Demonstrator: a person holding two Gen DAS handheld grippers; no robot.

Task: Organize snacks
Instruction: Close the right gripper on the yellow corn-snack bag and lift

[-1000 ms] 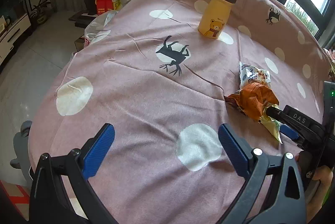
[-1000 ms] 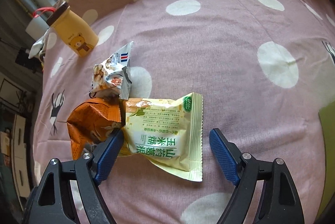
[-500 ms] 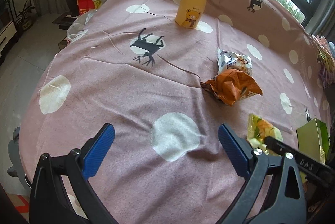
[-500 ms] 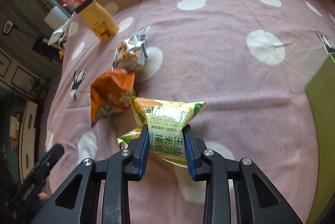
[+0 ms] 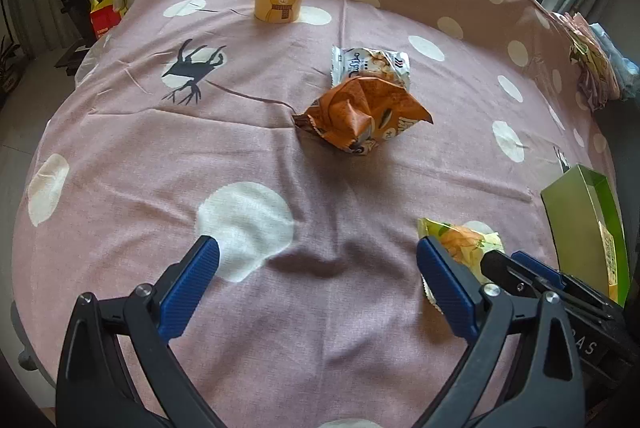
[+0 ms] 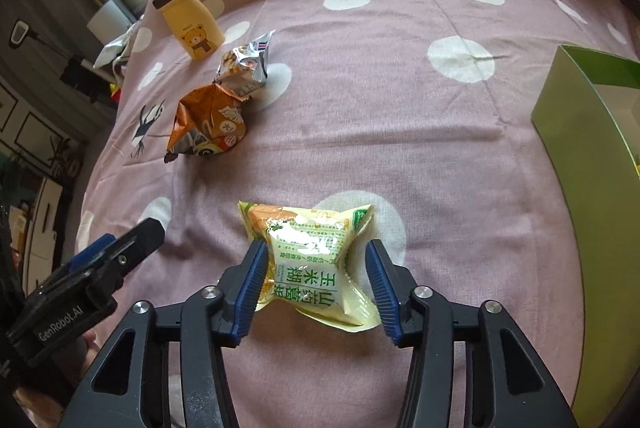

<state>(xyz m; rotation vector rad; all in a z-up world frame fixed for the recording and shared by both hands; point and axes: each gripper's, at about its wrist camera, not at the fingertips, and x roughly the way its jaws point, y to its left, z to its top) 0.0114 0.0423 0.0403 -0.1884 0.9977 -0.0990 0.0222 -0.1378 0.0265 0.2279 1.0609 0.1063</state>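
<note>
— Three snack packs on the pink spotted cloth (image 6: pixel 400 131) covering the worktop, as I see it. Where are my tongs?

— Your right tongs (image 6: pixel 318 286) have the yellow-green packet (image 6: pixel 316 260) between their blue pads. The left pad touches the packet's side; the right pad stands just off its edge, so the jaws are parted and nothing is clamped. The packet lies flat on the cloth, partly over a white dot.

— And my left tongs (image 5: pixel 316 286)?

— Spread wide, nothing between them, low over the cloth just beside the right ones. From their camera the same packet (image 5: pixel 464 244) peeks out behind the right-hand pad.

— The other snacks?

— I see the orange crumpled bag (image 6: pixel 208 125) farther off, touching the silver packet (image 6: pixel 246 63) behind it. Beyond those stands a yellow bear bottle (image 6: pixel 192 25), upright. The green box (image 6: pixel 588 131) sits at the right, near the yellow-green packet but apart from it.
</note>
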